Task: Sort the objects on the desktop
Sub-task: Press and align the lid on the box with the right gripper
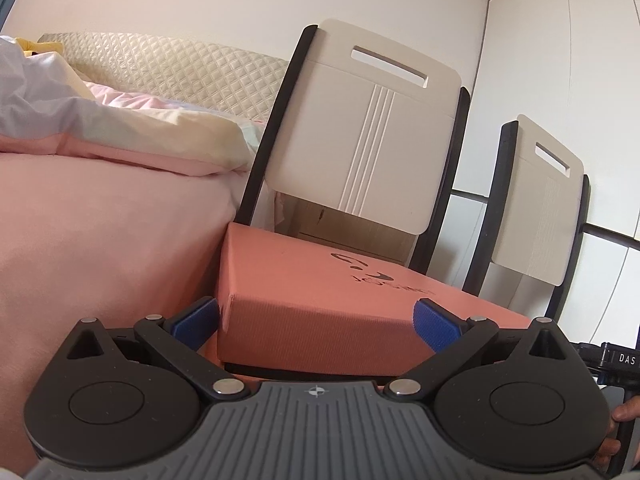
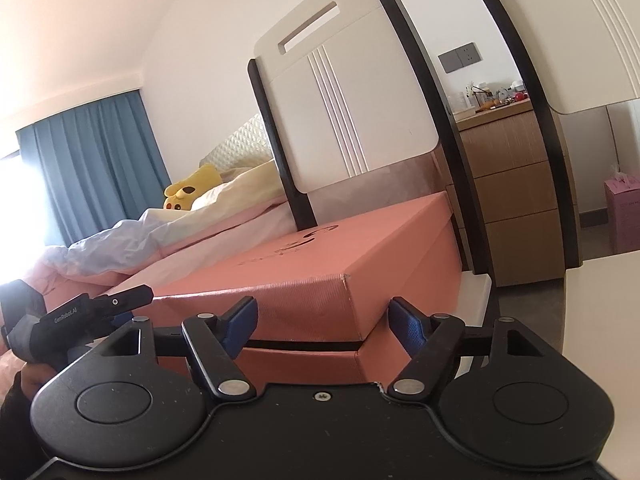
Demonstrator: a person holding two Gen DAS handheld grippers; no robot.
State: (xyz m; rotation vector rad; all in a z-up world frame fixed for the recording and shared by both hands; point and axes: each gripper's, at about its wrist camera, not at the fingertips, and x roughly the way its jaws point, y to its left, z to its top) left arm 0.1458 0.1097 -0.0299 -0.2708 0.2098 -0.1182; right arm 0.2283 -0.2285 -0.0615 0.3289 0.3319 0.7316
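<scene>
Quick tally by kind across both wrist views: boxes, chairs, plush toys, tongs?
Salmon-pink box: 1
Chairs: 2, nearer chair, farther chair
Yellow plush toy: 1
Tongs: 2, left tongs, right tongs, both open around the box's corners
Total: 6

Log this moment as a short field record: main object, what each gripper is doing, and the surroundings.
main object: salmon-pink lidded box, dark logo on top, dark gap under the lid
left gripper: open, blue pads either side of a box corner; contact unclear
right gripper: open, straddling another box corner
box support: white surface
behind box: white chair back with black frame, second chair beside it
other: pink bed, yellow plush toy, blue curtain, wooden drawers
</scene>
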